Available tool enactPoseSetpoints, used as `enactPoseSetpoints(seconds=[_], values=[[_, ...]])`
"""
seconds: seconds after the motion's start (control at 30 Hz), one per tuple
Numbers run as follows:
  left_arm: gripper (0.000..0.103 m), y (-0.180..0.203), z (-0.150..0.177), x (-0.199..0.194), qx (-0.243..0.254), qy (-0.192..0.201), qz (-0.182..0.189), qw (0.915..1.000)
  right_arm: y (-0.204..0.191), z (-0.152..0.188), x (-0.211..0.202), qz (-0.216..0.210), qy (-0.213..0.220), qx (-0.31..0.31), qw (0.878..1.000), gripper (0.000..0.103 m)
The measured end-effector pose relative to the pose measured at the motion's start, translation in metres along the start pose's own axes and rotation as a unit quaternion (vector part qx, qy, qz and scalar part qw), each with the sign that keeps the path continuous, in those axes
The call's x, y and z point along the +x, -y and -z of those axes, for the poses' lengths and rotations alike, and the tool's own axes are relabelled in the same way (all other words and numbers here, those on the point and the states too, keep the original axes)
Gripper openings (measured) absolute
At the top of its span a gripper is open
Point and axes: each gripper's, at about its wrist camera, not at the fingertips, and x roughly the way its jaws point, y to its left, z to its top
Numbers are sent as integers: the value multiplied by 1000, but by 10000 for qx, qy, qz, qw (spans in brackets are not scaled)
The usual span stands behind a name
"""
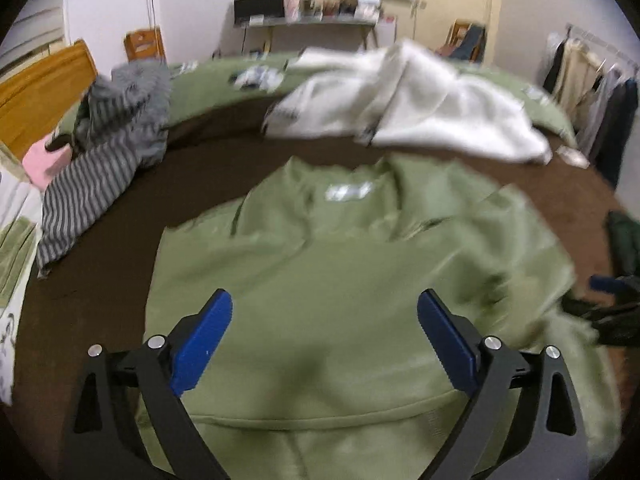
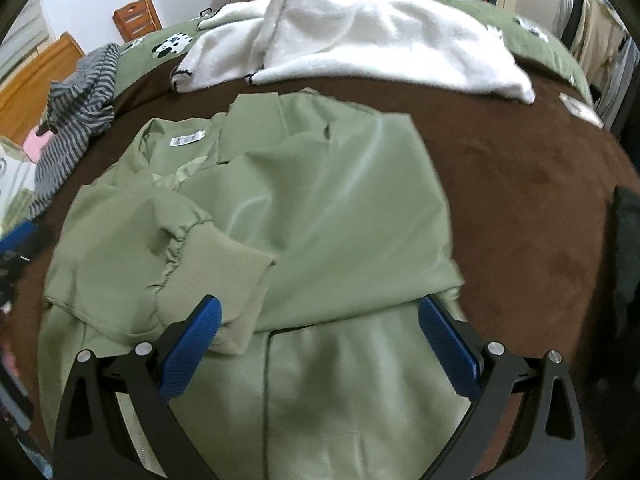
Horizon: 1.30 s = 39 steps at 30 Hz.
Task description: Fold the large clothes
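A light green jacket [image 1: 340, 280] lies spread on a brown bed cover [image 1: 224, 168], its collar and white label [image 1: 347, 191] at the far side. My left gripper [image 1: 324, 312] is open and empty above its lower part. In the right wrist view the jacket [image 2: 320, 208] has its right front panel folded over the middle, and a ribbed sleeve cuff [image 2: 224, 272] lies across the left side. My right gripper [image 2: 320, 320] is open and empty just above the jacket's lower hem area. The left gripper's blue tip [image 2: 18, 236] shows at the left edge.
A white fleece garment [image 2: 360, 32] lies beyond the jacket. A grey striped garment [image 1: 104, 152] is heaped at the left. A dark garment [image 2: 628, 248] sits at the right edge. A wooden headboard [image 1: 36, 92], a chair [image 2: 136, 20], a desk [image 1: 312, 16] and a clothes rack [image 1: 592, 88] surround the bed.
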Motion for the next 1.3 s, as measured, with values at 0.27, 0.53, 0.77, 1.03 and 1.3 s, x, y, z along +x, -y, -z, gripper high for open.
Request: enactPoseSetpoints(seconds=[0.27, 0.53, 0.77, 1.03, 1.3], values=[[92, -26, 31, 55, 144, -656, -227, 9975, -15, 8, 18, -881, 63, 367, 9954, 92], [96, -34, 52, 70, -103, -817, -196, 9964, -23, -3, 52, -1402, -206, 617, 9880, 34], [96, -30, 45, 59, -187, -701, -168, 9972, -24, -21, 29, -1044, 196, 366, 9937, 13], [97, -24, 48, 72, -184, -808, -34, 9966, -8, -15, 52, -554, -140, 261, 9980, 13], [98, -28, 53, 80, -313, -757, 98, 9966, -7, -9, 72, -461, -221, 245, 9984, 18]])
